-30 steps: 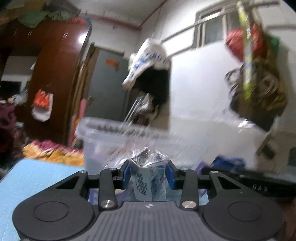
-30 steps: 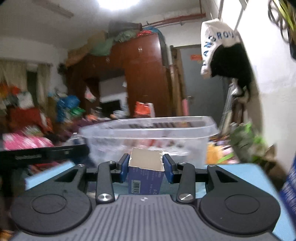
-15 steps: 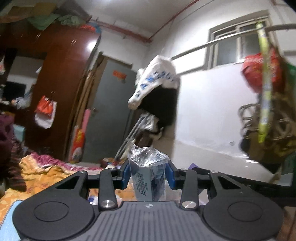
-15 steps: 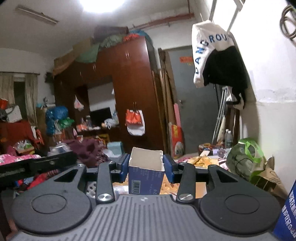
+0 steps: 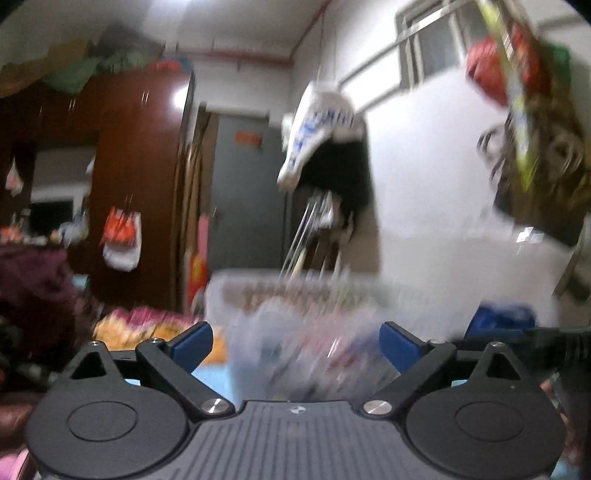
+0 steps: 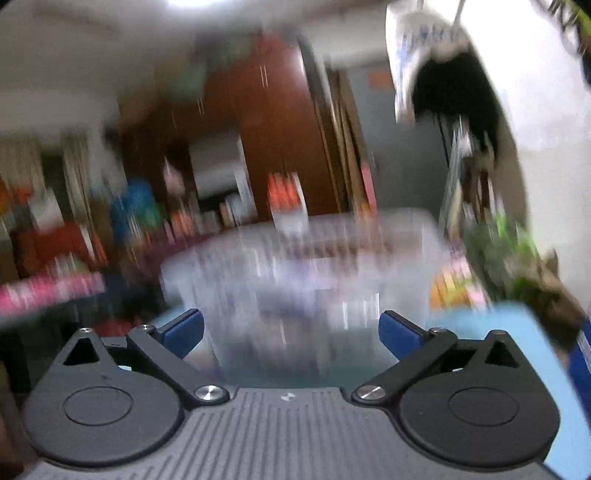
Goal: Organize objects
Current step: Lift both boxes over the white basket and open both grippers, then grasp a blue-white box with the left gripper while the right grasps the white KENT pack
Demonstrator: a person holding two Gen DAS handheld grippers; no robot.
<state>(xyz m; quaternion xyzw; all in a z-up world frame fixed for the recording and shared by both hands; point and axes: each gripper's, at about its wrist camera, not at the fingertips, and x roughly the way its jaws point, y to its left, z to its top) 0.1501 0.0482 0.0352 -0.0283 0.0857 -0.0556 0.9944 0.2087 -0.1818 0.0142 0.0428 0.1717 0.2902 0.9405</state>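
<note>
Facing the clear bin (image 5: 295, 295) head-on from both views, just ahead of the open jaws. Left gripper (image 5: 295, 339): jaws wide, nothing between them. Right gripper (image 6: 291, 332): jaws wide, likewise empty. Bin standing on the blue worktop (image 6: 491, 321), long axis running across both views, contents too blurred to name. Neither hand clearly nearer, the bin lying straight off both. Judged: nothing within reach to grasp yet, with heavy blur hiding any loose item.

Both fisheye views are heavily motion-blurred and bend at the edges; a glaring white ceiling light (image 6: 195, 3) burns out the right view's top edge.
</note>
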